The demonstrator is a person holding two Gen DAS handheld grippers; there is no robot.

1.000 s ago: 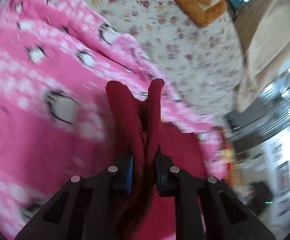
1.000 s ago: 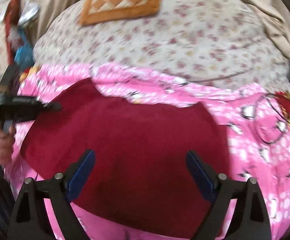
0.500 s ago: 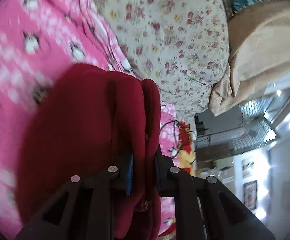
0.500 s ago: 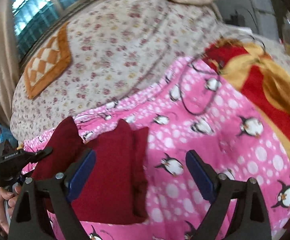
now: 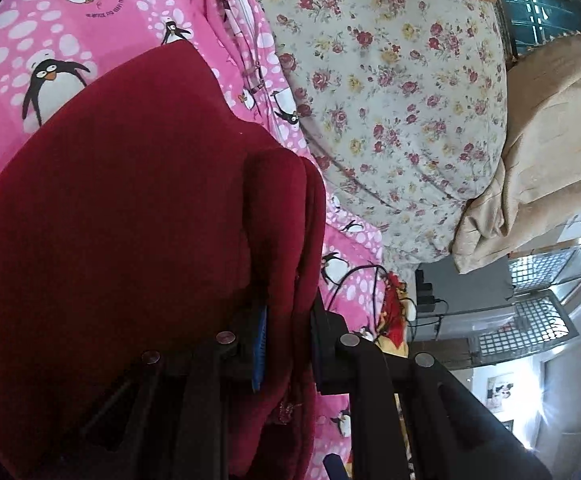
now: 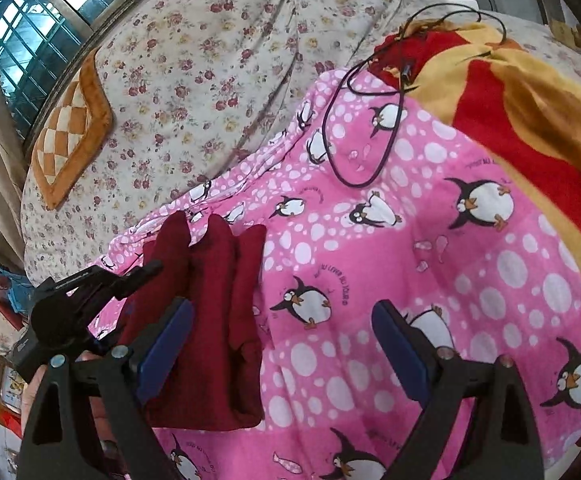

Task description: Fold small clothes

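Observation:
A dark red small garment (image 5: 122, 220) is folded over and lifted off the pink penguin blanket (image 5: 102, 12). My left gripper (image 5: 286, 344) is shut on a bunched edge of it. In the right wrist view the garment (image 6: 214, 320) hangs in folds at the lower left, with the left gripper (image 6: 90, 292) clamped on its upper edge. My right gripper (image 6: 282, 348) is open and empty above the pink blanket (image 6: 430, 240), its left finger beside the garment.
A floral cushion (image 6: 218, 60) lies behind the blanket with an orange checked mat (image 6: 70, 132) on it. A black cable (image 6: 370, 120) loops over the blanket's far side. A red and yellow blanket (image 6: 510, 100) lies at the right. A beige cloth (image 5: 542, 152) lies at the right.
The garment went from spread flat to folded and lifted by my left gripper. My right gripper swung right, away from over the garment, and stayed open.

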